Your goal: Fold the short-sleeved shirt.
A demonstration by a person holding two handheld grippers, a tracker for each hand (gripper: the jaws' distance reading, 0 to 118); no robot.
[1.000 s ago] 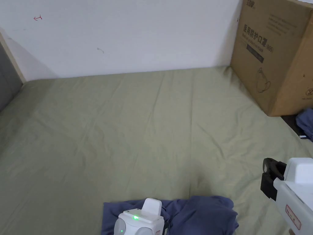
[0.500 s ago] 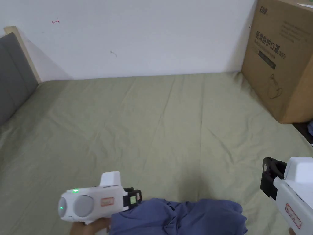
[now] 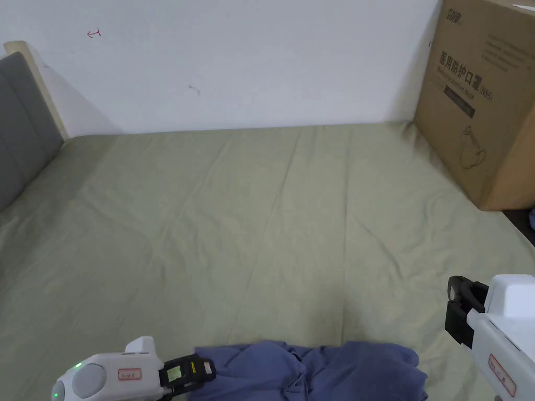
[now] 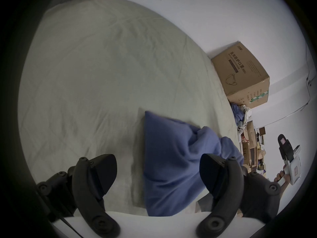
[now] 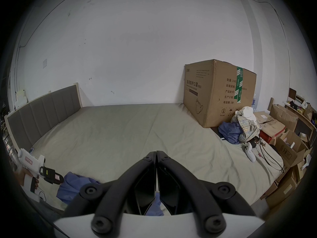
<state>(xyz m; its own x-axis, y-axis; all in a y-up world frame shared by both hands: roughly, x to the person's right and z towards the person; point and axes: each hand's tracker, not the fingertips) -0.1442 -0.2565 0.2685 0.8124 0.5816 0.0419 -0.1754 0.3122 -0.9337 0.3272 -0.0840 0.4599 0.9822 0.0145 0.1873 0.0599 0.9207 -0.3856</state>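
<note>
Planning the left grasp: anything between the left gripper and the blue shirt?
Nothing visible. The left gripper is open, and the crumpled blue shirt lies on the green sheet between its jaws, not yet pinched. The right gripper is shut, off to the side.

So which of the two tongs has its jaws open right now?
The left tongs, at the edge of the blue shirt, jaws spread wide. The right tongs are shut on nothing, held off to the side.

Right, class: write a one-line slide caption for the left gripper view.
Open left gripper poised over a crumpled blue shirt on the green bedsheet.
</note>
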